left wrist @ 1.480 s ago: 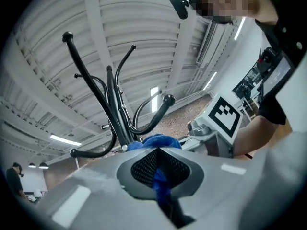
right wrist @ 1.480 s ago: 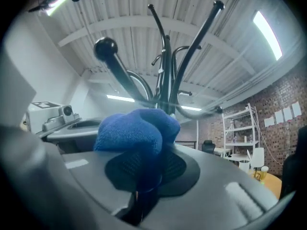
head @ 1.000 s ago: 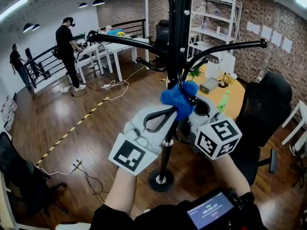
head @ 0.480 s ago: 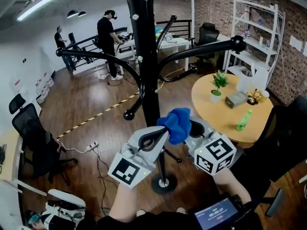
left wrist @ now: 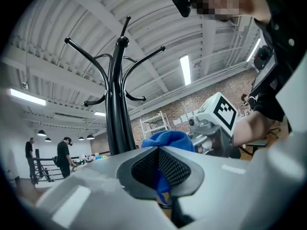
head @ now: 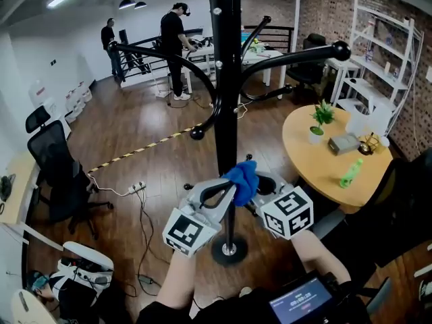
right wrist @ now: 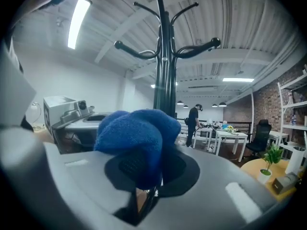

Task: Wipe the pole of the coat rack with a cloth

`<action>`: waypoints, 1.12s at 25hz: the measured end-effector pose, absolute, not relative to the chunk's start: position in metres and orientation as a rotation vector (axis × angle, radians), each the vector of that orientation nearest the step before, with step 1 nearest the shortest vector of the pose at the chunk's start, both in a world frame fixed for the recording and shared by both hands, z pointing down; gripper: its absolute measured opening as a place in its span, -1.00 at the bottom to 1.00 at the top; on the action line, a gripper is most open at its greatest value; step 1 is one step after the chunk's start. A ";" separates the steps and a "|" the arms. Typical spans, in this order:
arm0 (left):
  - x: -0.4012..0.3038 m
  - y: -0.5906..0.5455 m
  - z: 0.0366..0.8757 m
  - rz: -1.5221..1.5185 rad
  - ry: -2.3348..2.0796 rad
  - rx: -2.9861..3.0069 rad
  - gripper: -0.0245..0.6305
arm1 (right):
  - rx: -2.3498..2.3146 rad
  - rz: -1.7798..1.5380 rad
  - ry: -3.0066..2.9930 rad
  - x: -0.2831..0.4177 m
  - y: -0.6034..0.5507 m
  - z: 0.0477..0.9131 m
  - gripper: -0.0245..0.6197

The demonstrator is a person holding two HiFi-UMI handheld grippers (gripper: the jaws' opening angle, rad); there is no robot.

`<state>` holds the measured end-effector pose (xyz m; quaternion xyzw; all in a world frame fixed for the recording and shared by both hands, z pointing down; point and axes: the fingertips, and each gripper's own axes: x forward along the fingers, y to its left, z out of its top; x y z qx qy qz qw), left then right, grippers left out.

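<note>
Clamping left gripper (left wrist: pixel 162 176) and right gripper (right wrist: pixel 147 178) on one bunched blue terry cloth (head: pixel 241 179) lets me press it against the black metal coat-rack pole (head: pixel 225 113).

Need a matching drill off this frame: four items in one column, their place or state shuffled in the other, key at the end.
Items
1. blue cloth
2. pole
3. green bottle
4. office chair

Place or state
A. on the round table
B. tall and upright on a round base
C. on the wood floor, far left
D. clamped in the jaws of the left gripper and the right gripper

Pairs: 1-D, 2-B, 3-A, 4-C
</note>
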<state>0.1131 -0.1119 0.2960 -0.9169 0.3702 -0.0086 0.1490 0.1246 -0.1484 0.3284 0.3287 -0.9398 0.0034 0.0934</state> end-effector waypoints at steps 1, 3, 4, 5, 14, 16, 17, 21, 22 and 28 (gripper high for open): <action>0.112 -0.112 0.304 -0.040 1.074 -2.653 -0.92 | 0.950 0.021 -2.775 0.121 -0.147 0.337 -0.77; 0.114 -0.117 0.321 -0.097 1.089 -2.675 -0.92 | 0.897 0.051 -2.747 0.118 -0.149 0.356 -0.77; 0.117 -0.121 0.331 -0.139 1.096 -2.678 -0.92 | 0.868 0.074 -2.736 0.119 -0.151 0.366 -0.77; 0.121 -0.123 0.339 -0.180 1.106 -2.679 -0.92 | 0.835 0.101 -2.729 0.120 -0.153 0.375 -0.77; 0.160 -0.121 0.369 -0.298 1.235 -2.708 -0.92 | 0.353 0.173 -2.712 0.148 -0.140 0.406 -0.77; 0.155 -0.130 0.390 -0.386 1.304 -2.719 -0.92 | 0.320 0.175 -2.654 0.144 -0.148 0.426 -0.77; 0.152 -0.136 0.399 -0.416 1.350 -2.717 -0.92 | 0.320 0.181 -2.636 0.140 -0.153 0.436 -0.77; 0.134 -0.162 0.408 -0.396 1.523 -2.679 -0.92 | 0.381 0.214 -2.662 0.124 -0.180 0.449 -0.77; 0.130 -0.167 0.407 -0.378 1.544 -2.670 -0.92 | 0.398 0.218 -2.682 0.120 -0.185 0.446 -0.77; 0.130 -0.172 0.354 -0.391 1.452 -2.562 -0.92 | 0.429 0.095 -2.762 0.111 -0.185 0.397 -0.77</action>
